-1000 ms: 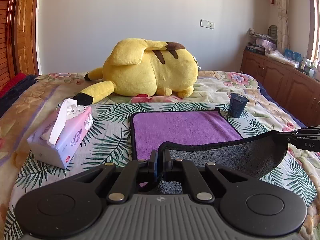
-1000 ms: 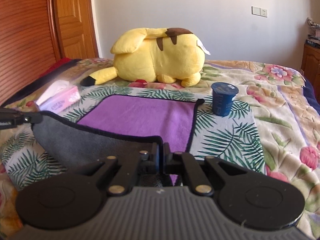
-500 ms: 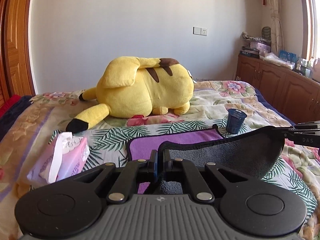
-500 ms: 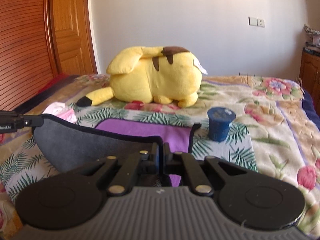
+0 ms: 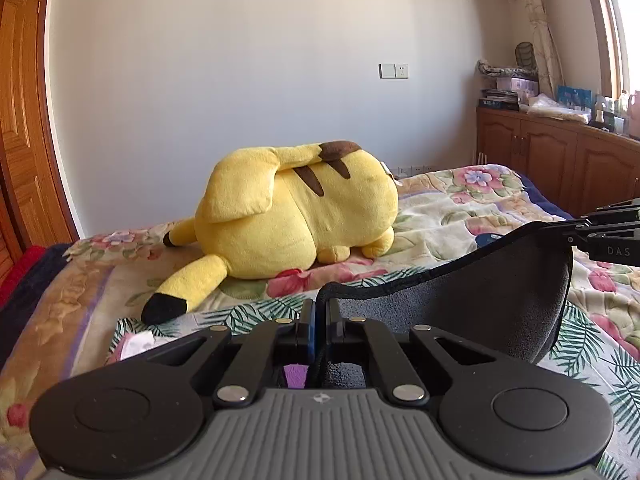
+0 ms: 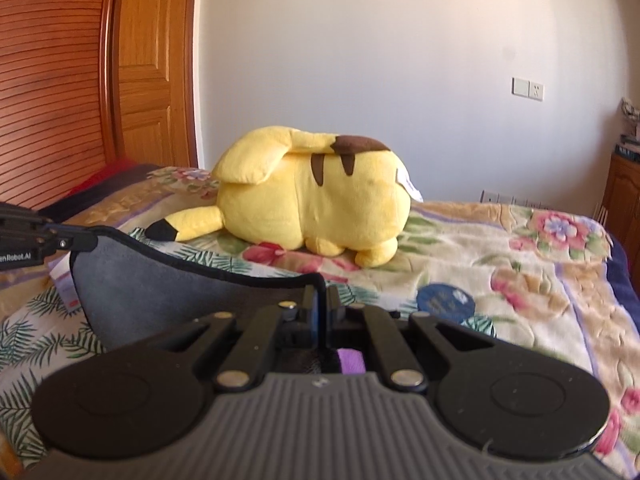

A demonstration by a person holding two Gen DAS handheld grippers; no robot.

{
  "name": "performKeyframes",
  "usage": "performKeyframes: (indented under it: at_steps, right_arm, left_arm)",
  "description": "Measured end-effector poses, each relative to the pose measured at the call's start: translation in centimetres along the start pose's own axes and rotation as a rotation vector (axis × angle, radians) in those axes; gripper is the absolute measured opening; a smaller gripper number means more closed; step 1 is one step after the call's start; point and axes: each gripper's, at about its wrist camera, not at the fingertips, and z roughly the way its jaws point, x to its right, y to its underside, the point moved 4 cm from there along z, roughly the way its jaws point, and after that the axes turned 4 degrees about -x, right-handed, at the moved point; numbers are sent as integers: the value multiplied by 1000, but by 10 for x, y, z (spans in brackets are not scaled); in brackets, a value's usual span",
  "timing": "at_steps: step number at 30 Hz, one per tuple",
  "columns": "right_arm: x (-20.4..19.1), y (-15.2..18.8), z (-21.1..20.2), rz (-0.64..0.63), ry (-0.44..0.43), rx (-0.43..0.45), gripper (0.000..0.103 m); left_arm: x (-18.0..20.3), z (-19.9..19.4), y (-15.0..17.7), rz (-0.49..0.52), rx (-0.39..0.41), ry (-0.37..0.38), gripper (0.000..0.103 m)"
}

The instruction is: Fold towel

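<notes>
The towel (image 5: 472, 304) is purple on one face and grey on the other, with a black hem. Its near edge hangs lifted between both grippers, grey underside towards the cameras. My left gripper (image 5: 320, 312) is shut on one near corner. My right gripper (image 6: 320, 300) is shut on the other near corner; it also shows at the right edge of the left wrist view (image 5: 600, 236). The towel (image 6: 168, 296) sags in a curve between them. A sliver of purple shows below each gripper's jaws. The rest of the towel on the bed is hidden.
A big yellow plush toy (image 5: 296, 216) lies on the floral bedspread (image 5: 460, 208) beyond the towel. A blue cup (image 6: 444, 300) stands right of the towel. A tissue pack (image 5: 136, 344) lies at the left. Wooden cabinets (image 5: 560, 160) line the right wall.
Both grippers have risen and moved forward towards the plush toy, carrying the towel's near edge up. The flat purple part has dropped out of sight below the grippers.
</notes>
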Motion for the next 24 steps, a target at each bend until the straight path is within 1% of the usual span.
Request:
performKeyframes:
  at_steps: [4, 12, 15, 18, 24]
  right_arm:
    - [1, -7, 8, -19, 7, 12, 4]
    - [11, -11, 29, -5, 28, 26, 4]
    - [13, -14, 40, -34, 47, 36, 4]
    - [15, -17, 49, -60, 59, 40, 4]
    - [21, -11, 70, -91, 88, 25, 4]
  left_arm:
    - [-2, 7, -7, -1, 5, -8, 0]
    - [-3, 24, -16, -7, 31, -36, 0]
    - [-5, 33, -17, -23, 41, -49, 0]
    - [-8, 44, -17, -3, 47, -81, 0]
    - [-21, 65, -16, -34, 36, -107, 0]
